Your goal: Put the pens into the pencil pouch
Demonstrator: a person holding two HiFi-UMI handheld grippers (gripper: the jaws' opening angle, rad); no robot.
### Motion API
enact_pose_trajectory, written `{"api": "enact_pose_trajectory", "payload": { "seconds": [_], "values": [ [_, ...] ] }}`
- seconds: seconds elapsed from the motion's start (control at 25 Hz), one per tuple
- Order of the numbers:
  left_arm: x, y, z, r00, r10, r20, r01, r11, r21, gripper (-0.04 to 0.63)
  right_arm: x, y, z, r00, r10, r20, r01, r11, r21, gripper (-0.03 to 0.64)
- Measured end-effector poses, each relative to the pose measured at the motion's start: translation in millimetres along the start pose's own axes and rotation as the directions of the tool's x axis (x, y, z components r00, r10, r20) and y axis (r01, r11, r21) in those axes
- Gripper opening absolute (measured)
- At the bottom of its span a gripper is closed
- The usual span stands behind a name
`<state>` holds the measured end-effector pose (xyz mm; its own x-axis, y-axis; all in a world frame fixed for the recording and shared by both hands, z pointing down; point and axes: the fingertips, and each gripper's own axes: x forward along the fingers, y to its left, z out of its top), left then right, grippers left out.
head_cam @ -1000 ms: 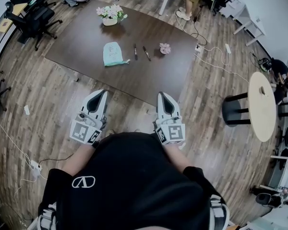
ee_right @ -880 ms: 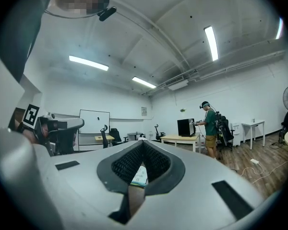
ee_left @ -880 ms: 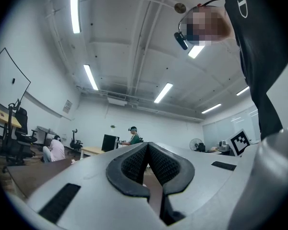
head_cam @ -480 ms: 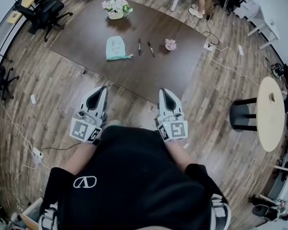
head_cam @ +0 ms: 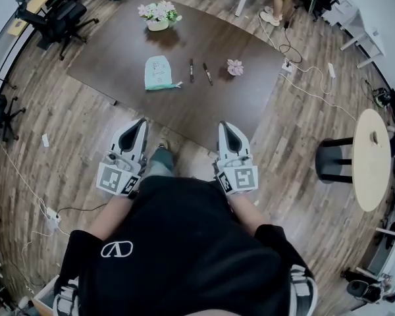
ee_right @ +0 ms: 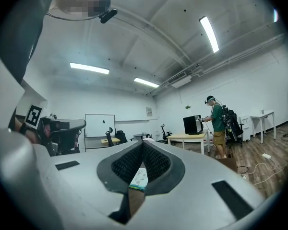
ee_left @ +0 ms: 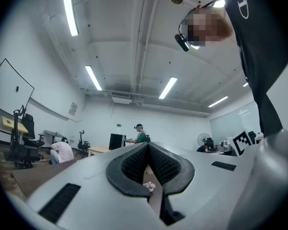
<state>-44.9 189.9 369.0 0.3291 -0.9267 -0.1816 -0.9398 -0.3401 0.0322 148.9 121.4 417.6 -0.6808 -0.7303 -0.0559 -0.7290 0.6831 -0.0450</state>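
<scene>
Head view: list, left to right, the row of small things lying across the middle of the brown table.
mint pencil pouch -> black pen -> second black pen -> small pink flower

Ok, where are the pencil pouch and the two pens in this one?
pencil pouch (head_cam: 157,73), head view, middle of its mint-green face.
pen nearer the pouch (head_cam: 191,70), head view, middle of the barrel.
pen farther from the pouch (head_cam: 208,74), head view, middle of the barrel.
</scene>
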Motion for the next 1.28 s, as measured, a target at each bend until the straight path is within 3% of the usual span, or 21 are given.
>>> {"api": "enact_pose_trajectory", "payload": {
  "seconds": [0.4, 0.88, 1.28],
  "values": [
    [89, 99, 6, 0.991, -0.121, 0.058, 0.122, 0.993, -0.007, 0.003, 104, -16, 23, 0.992, -0.128, 0.019, 0.129, 0.989, -0.077, -0.002],
    [158, 190, -11, 0.969, -0.244, 0.043, 0.246, 0.968, -0.056, 0.003, 209, -16, 29, 0.973, -0.229, 0.014, 0.229, 0.963, -0.139, -0.002],
    [195, 206, -27, 0.978, -0.206, 0.020, 0.207, 0.977, -0.058, 0.003, 246, -40, 27, 0.982, -0.189, 0.009, 0.189, 0.973, -0.130, -0.002]
  ]
}}
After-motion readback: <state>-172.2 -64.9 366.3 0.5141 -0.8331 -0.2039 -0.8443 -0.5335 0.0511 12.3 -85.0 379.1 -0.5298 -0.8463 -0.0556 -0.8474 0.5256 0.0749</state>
